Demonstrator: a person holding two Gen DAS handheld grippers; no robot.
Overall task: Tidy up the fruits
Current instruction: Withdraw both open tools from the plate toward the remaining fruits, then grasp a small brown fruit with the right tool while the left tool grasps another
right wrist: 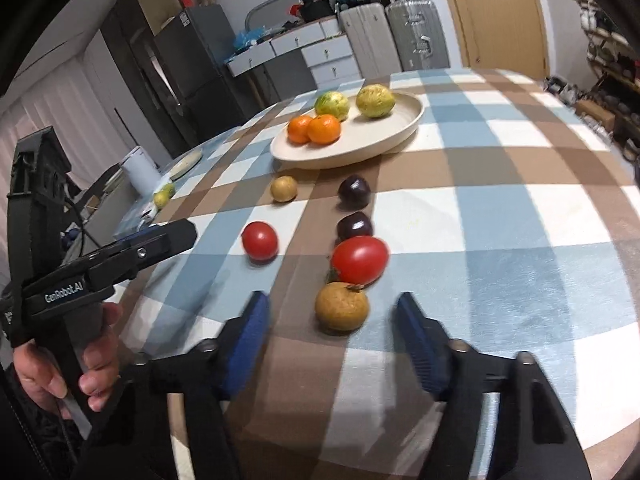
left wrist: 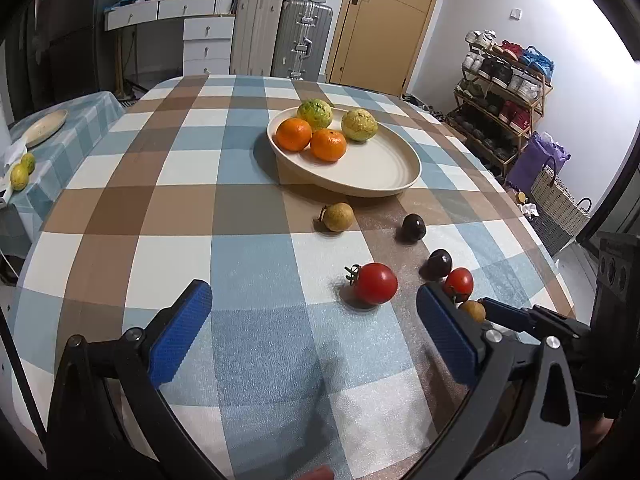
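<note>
A cream plate holds two oranges and two yellow-green fruits. Loose on the checkered cloth lie two brown longans, two dark plums and two red tomatoes. My left gripper is open and empty, low over the cloth left of the near tomato. My right gripper is open, its fingers either side of the near longan, apart from it.
A side table at the left carries a second plate, two small yellow fruits and a white cylinder. A shoe rack and baskets stand past the table's right edge. Suitcases and a door are behind.
</note>
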